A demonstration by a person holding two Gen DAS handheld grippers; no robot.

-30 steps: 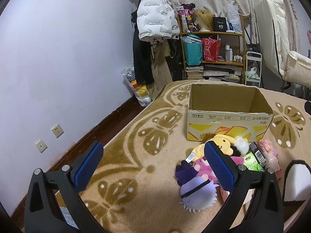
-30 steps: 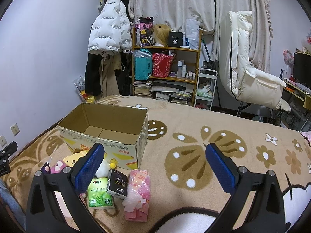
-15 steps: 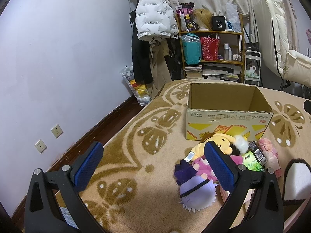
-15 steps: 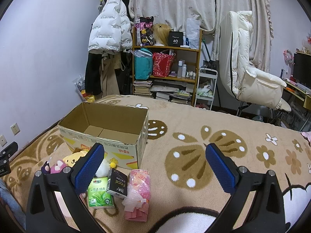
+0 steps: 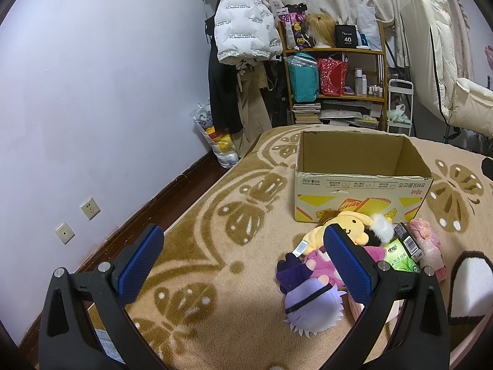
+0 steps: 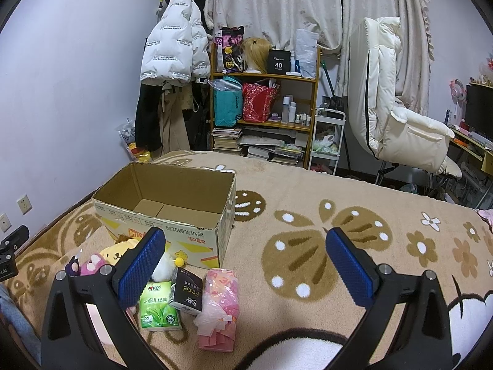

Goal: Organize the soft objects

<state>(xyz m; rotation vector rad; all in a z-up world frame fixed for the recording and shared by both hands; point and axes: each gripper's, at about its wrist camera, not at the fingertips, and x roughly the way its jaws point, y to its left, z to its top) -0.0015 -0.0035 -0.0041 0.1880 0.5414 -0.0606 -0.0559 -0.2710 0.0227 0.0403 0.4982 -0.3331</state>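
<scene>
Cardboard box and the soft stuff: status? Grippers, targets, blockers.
Left gripper open, right gripper open, both holding nothing. Cardboard box upright, nothing inside. Plush pile and tissue packs on blanket in front of box. Nothing blocking.

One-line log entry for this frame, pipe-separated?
left gripper: open, empty | right gripper: open, empty | cardboard box: empty, upright | plush toys, tissue packs: on blanket beside box | phase: pre-grasp

Hidden and cut-off parts around the cardboard box (image 6: 163,212)

Before the box, the left gripper's (image 5: 243,257) right finger covered part of the pink plush (image 5: 320,262); the right gripper's (image 6: 245,260) left finger hid most of the yellow plush (image 6: 118,251). Label print on the box was too small to read. The white cushion (image 5: 470,280) was cut by the frame edge.
</scene>
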